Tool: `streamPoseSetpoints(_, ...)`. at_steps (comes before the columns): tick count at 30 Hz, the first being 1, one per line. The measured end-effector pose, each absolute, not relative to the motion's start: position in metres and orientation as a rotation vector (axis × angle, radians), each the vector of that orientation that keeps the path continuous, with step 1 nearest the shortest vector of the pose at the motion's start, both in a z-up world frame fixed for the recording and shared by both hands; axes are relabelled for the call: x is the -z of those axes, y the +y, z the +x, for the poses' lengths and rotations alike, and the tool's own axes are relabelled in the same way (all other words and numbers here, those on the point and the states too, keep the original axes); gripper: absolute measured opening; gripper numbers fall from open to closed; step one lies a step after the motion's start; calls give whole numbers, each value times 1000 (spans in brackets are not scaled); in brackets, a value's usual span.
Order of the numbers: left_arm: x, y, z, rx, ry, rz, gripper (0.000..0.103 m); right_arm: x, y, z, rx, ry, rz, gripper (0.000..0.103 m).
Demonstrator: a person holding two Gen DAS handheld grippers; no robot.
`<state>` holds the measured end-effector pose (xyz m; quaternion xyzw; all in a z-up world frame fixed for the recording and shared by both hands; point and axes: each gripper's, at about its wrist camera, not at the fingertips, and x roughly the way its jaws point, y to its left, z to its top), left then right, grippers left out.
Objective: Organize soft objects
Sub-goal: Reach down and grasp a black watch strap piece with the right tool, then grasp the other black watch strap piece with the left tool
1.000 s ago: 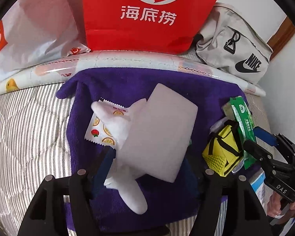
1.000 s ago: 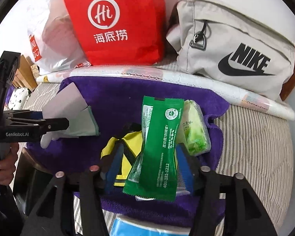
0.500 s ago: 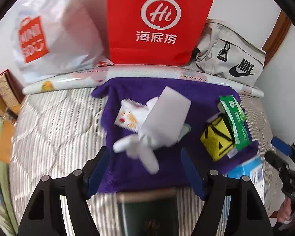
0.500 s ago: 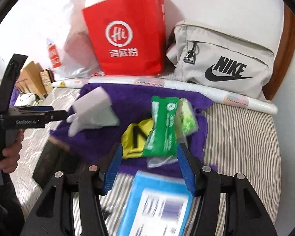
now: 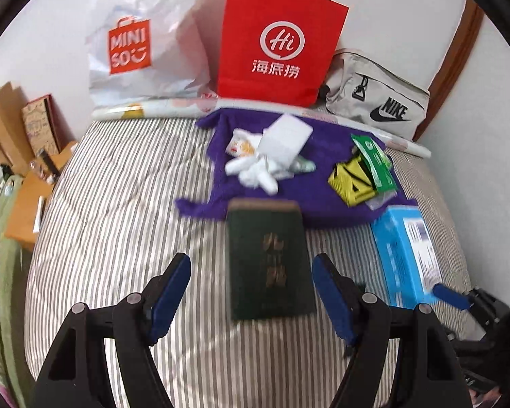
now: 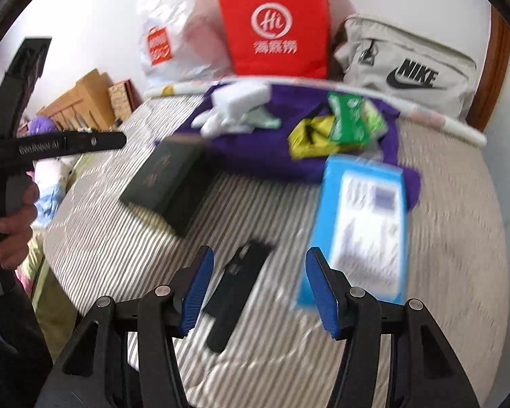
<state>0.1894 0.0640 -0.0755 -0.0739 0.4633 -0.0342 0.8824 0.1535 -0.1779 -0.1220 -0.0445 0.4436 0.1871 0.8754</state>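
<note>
Both the left gripper (image 5: 248, 292) and right gripper (image 6: 259, 287) hang with fingers spread, grasping nothing; the soft items, white glove (image 5: 255, 170) and green pouch (image 5: 374, 161), lie on the purple towel (image 5: 323, 210); reaching back, a finger could snag the towel and scatter them, or nudge the dark book (image 5: 268, 261)

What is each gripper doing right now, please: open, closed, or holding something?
Left gripper: open, holding nothing; dark green book lies on the bed between its fingers.
Right gripper: open, holding nothing.
</note>
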Motion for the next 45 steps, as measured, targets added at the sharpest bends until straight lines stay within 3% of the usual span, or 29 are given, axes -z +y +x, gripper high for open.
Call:
streamPoseSetpoints(5,89,70,158,91,964,-187,72,152,-159,122,-397,943,-124,49)
streamPoseSetpoints(14,124,68,126,132,1000,-228,72,194,-164,133,-320,943,-17,46)
streamPoseSetpoints(18,132,71,119,135,1010,-246,72,207,-160,140,-308,963,-20,34)
streamPoseSetpoints(22,134,70,116,135,1013,-241,72,212,-151,139,-296,922,-43,33)
streamPoseSetpoints(24,134,69,115,138,1013,-237,72,213,-149,139,-292,909,-45,24)
streamPoseSetpoints(34,138,58,108,168,1022,-218,72,207,-161,122,-316,957,-102,23)
streamPoseSetpoints(40,142,54,108,169,1040,-207,72,213,-162,134,-311,946,-62,27)
streamPoseSetpoints(45,145,48,109,169,1049,-194,72,214,-170,135,-341,921,-36,21)
